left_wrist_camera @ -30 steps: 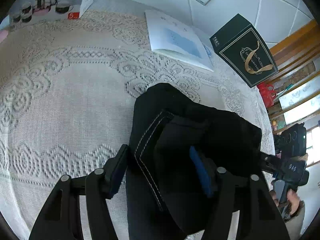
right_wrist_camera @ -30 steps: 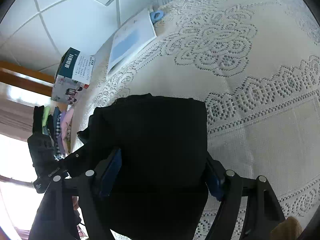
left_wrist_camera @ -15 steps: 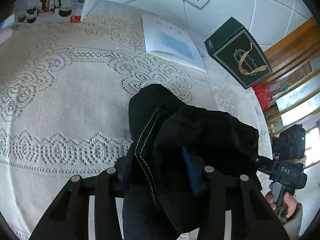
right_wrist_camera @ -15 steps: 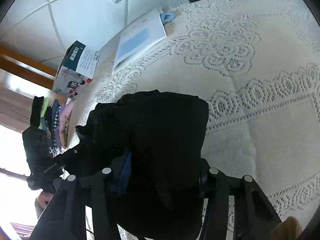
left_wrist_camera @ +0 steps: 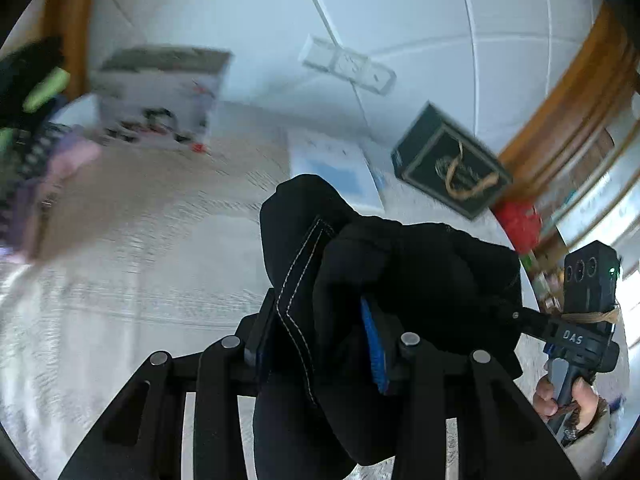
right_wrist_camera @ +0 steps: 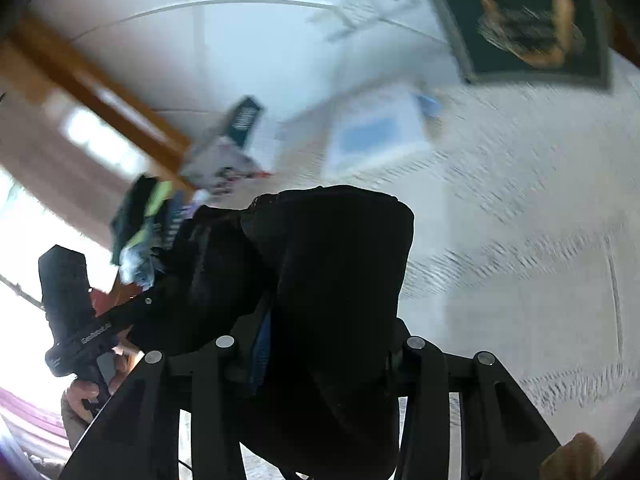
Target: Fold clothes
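A black garment with white stitching [left_wrist_camera: 360, 264] hangs bunched between both grippers, lifted off the lace tablecloth [left_wrist_camera: 140, 264]. My left gripper [left_wrist_camera: 320, 336] is shut on one end of it, its blue pads pressed into the cloth. My right gripper [right_wrist_camera: 324, 344] is shut on the other end of the same garment [right_wrist_camera: 332, 264]. Each gripper shows in the other's view: the right one at the right edge of the left wrist view [left_wrist_camera: 576, 332], the left one at the lower left of the right wrist view [right_wrist_camera: 76, 328]. Both views are motion-blurred.
At the table's back stand a dark green gift box [left_wrist_camera: 452, 168], a white booklet [left_wrist_camera: 332, 168] and a printed carton [left_wrist_camera: 160, 96] against the tiled wall. A pile of coloured clothes [left_wrist_camera: 36, 128] lies at the left. A red object [left_wrist_camera: 520, 220] sits at the right.
Both grippers closed on the black garment and lifted it off the table. Both cameras tilted up towards the wall, and the scene is blurred now.
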